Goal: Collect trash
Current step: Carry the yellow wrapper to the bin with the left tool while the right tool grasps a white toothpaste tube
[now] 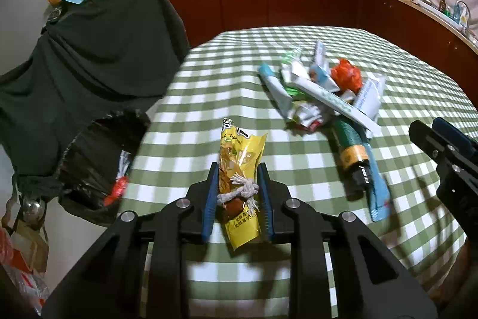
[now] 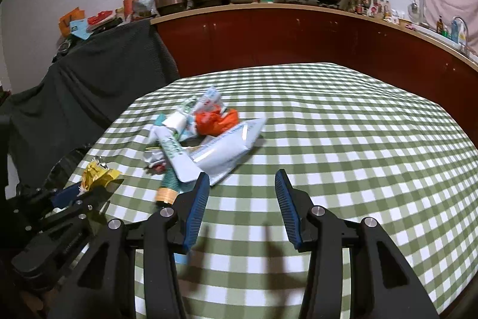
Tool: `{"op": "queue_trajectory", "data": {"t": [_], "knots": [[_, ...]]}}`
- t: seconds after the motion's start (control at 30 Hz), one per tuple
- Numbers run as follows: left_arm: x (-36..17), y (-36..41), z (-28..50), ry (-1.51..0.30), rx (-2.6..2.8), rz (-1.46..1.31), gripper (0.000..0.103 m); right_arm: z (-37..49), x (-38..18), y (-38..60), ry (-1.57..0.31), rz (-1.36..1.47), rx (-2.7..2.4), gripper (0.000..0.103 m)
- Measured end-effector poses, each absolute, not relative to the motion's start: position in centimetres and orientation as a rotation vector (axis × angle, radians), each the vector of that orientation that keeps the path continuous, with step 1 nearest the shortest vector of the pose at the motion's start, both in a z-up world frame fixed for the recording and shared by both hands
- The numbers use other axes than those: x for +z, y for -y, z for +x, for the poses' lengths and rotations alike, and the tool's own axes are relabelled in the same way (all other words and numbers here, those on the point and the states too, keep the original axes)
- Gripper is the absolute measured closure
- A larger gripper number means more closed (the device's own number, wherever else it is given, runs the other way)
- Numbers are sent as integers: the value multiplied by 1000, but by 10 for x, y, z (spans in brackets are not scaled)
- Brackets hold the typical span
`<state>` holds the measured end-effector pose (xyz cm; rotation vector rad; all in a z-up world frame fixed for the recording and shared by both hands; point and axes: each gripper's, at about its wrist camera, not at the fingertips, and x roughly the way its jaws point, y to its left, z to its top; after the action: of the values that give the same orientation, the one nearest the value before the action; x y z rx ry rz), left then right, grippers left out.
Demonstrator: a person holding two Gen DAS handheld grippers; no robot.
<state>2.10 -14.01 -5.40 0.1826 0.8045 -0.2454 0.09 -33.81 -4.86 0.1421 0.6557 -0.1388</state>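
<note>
Left claw (image 1: 237, 169) is clamped on a yellow snack wrapper (image 1: 239, 166) with a bit of white string, right near the tabletop (image 2: 343, 139) left edge, black bin bag (image 1: 89, 163) just past it. Right claw (image 2: 242, 178) sits half open, nothing in it, lots of bare checkered cloth ahead. Trash pile (image 2: 203, 133) sits mid-table.

Both wrist cameras look down close over the checked counter (image 1: 298, 50) toward the kitchen cabinets (image 2: 269, 35), sharing the trash pile (image 2: 203, 136).
</note>
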Motion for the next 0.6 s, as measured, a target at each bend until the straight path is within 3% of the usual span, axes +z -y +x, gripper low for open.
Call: {"op": "queue_trajectory", "data": {"t": [0.6], "knots": [[-29,56,43,-739,-76,144,78,51,-57,293,-743,69,-60,57]]}}
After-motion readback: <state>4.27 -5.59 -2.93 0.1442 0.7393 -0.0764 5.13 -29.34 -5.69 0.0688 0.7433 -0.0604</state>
